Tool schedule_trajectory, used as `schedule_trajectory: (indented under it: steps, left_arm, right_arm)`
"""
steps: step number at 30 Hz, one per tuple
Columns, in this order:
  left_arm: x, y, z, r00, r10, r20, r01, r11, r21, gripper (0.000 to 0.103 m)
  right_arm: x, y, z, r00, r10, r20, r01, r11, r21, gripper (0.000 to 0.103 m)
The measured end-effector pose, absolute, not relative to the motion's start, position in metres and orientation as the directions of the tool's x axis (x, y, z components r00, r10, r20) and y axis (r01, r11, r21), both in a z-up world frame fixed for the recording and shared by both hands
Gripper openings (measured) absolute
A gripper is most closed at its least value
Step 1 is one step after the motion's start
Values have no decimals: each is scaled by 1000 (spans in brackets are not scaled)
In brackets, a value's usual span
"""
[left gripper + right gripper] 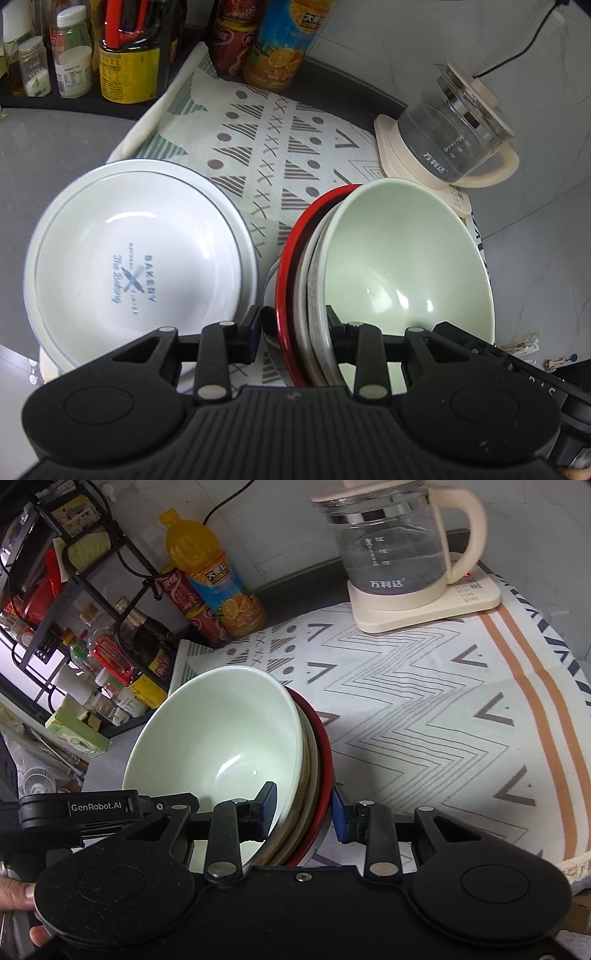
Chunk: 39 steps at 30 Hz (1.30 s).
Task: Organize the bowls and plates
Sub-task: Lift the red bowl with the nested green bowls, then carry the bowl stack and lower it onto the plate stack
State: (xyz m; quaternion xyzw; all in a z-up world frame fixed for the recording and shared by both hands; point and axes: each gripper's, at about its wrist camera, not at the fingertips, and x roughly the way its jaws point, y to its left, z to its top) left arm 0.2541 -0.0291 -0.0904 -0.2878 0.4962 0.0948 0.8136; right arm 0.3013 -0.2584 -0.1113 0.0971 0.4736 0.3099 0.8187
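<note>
1. Left gripper (293, 325): its jaws pinch the near rim of a nested stack of bowls, a pale green bowl (406, 258) innermost, grey and white bowls around it, a red bowl (291, 266) outermost.
2. Right gripper (303, 808): clamped across the same stack's rim, one pad inside the green bowl (221, 738), the other outside the red bowl (325, 753). A hand (18, 897) shows at the near left edge.
3. The stack appears tilted and held over the patterned cloth (424, 709); contact with the cloth cannot be told.
4. A white plate (136, 254) lies just left of the stack.
5. Far right: a glass kettle (399, 542) on its base. Far left: bottles (214, 576) and a rack (74, 590).
6. Risk: the grip holds rims only. Uneven pull between the hands could slide the inner bowls out, or swing the stack into the plate.
</note>
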Motion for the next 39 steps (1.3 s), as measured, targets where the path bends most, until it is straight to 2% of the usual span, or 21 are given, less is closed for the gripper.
schedule_trajectory:
  steps: [30,39]
  left_arm:
    - [205,93,-87,494,-87,-865,-541,748,-385,32]
    - [202,115,-94,478,-86,-874,-544,752,-371,33]
  right_arm:
    - [283,-127,-94,303,638,-708,-521,733,437,31]
    - [277,-103,-99,289,632,-719,-507,738,445,31]
